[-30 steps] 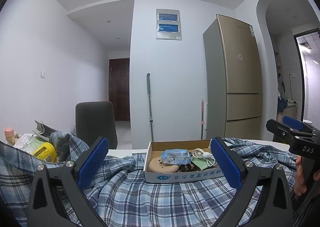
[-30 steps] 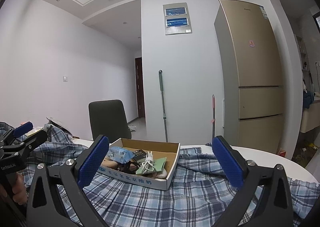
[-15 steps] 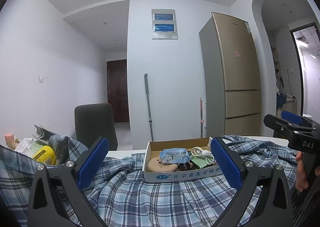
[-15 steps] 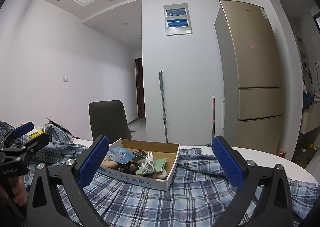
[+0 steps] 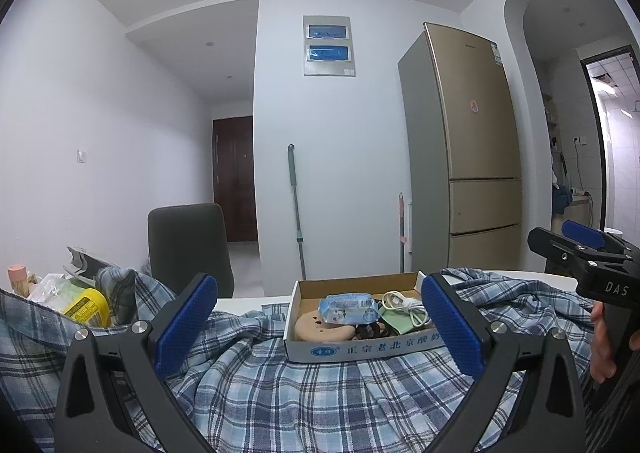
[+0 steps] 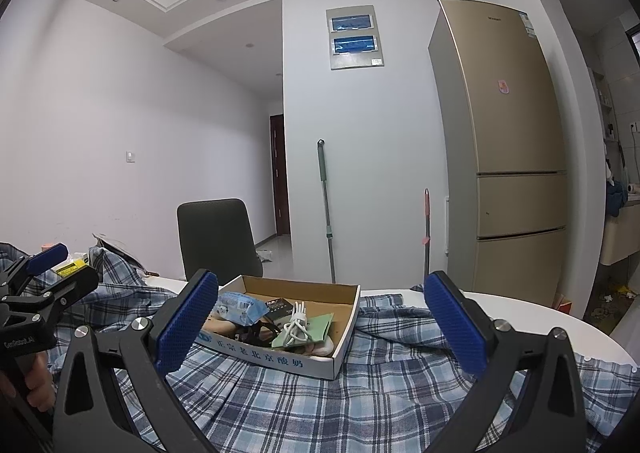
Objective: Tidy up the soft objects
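Left wrist view: looking out over a blue plaid shirt [image 5: 304, 393] lying rumpled across a white table [image 5: 248, 298], spreading from the left edge to the right edge and reaching under both grippers. Right wrist view: showing the same plaid shirt [image 6: 360, 405] covering the near part of the table [image 6: 560, 317], with the far right rim staying bare.

Standing beyond the table: a gold fridge [image 5: 476, 157] against the wall at right, a dark chair [image 5: 188, 249] at left, a green-handled mop [image 5: 295, 209] and a pink-handled one [image 5: 401, 233] leaning on the wall between them.

Sitting on top of the shirt, straight ahead: an open cardboard box [image 5: 360, 351] holding a blue wipes packet [image 5: 349, 309], a white coiled cable [image 5: 404, 307], a green cloth [image 5: 398, 323] and a tan round item [image 5: 316, 329]. Resting at far left among the shirt folds: a yellow can [image 5: 88, 309].

Hovering low over the fabric: left gripper [image 5: 316, 325], jaws spread wide, holding nothing, box framed between the blue pads [image 5: 186, 323]. Doing the same: right gripper [image 6: 320, 327], jaws also wide apart and empty, box [image 6: 280, 357] lying toward its left finger.
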{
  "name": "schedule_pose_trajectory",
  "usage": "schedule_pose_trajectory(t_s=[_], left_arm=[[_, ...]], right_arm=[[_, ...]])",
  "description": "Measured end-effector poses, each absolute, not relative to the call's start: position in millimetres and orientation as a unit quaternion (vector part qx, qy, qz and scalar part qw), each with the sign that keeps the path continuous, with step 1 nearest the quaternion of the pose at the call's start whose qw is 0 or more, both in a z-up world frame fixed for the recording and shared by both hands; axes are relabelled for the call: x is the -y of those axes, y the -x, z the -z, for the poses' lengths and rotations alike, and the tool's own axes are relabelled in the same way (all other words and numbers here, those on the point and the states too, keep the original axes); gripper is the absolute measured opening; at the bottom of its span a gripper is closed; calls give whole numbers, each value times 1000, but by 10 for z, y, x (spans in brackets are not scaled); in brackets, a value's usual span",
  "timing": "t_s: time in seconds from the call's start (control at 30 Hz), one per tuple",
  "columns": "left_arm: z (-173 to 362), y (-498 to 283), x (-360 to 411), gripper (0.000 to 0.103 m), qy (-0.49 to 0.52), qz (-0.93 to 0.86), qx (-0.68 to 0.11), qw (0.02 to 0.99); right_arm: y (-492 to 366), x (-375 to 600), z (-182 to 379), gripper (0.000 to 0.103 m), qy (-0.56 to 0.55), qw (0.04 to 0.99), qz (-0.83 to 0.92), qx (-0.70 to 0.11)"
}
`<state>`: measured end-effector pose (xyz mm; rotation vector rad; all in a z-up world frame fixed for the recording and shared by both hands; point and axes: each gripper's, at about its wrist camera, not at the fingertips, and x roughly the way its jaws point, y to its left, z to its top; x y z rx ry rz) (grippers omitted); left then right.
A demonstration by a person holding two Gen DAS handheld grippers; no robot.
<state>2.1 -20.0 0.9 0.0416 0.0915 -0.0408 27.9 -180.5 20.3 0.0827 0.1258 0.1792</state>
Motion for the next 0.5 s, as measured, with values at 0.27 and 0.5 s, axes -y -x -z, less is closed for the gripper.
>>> schedule_pose_trajectory(t_s=[0.27,0.5], left_arm=[[-14,-23,184,103,-16,22,-43,999],[-12,-13,182,103,-13,24,-38,999]], right_arm=[[-257,1828,-209,103,-39,994,-79,-60],[-263,1838,-206,103,-35,994,-78,-64]])
